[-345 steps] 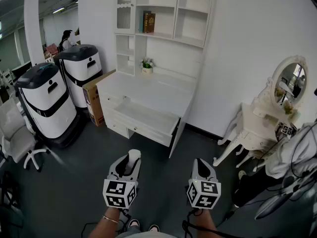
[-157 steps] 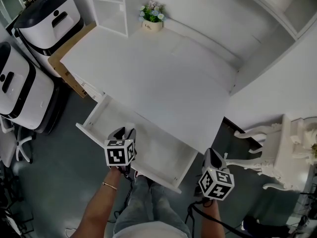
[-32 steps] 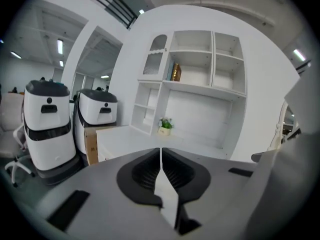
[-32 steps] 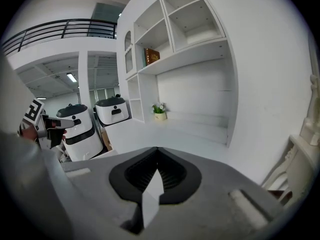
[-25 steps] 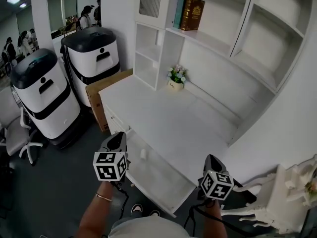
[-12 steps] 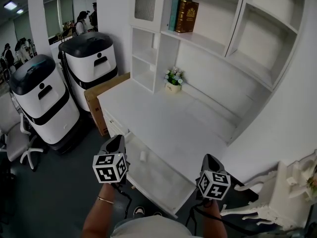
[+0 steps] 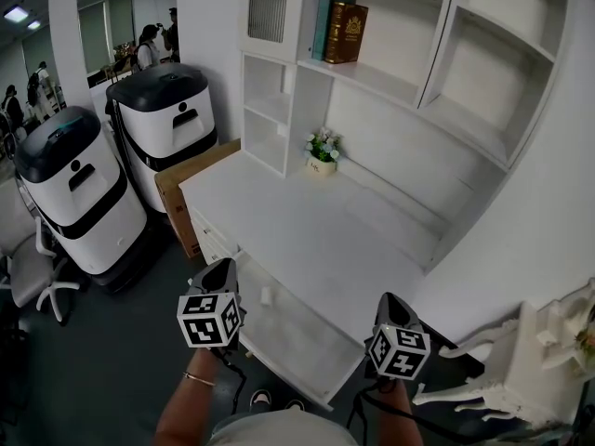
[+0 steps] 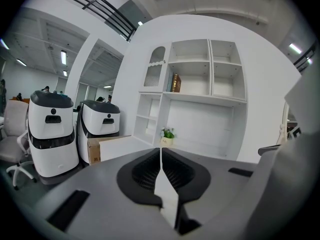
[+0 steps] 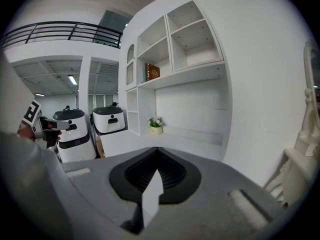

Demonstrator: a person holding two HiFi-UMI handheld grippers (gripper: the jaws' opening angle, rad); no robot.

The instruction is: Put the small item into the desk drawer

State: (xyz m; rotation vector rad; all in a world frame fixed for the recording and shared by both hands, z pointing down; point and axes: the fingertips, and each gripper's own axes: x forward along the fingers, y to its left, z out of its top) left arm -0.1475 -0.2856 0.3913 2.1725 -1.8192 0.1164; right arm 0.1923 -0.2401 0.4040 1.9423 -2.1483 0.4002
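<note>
The white desk (image 7: 307, 226) has its drawer (image 7: 296, 340) pulled out toward me. A small white item (image 7: 266, 295) lies inside the drawer near its left end. My left gripper (image 7: 221, 268) hovers just left of the item above the drawer's left edge, shut and empty; in the left gripper view its jaws (image 8: 161, 152) meet with nothing between them. My right gripper (image 7: 390, 299) hangs beyond the drawer's right end, in front of the desk's right side. Its jaws (image 9: 158, 151) are also closed together and hold nothing.
Two white-and-black machines (image 7: 67, 186) (image 7: 164, 117) and a cardboard box (image 7: 189, 186) stand left of the desk. A flower pot (image 7: 322, 152) sits at the desk's back, books (image 7: 339, 28) on the shelf above. An office chair (image 7: 28, 269) is at far left, an ornate white table (image 7: 548, 360) at right.
The white item my left gripper held earlier now lies in the drawer, and that gripper is empty. Over the last second both grippers kept still; only the head view rose slightly.
</note>
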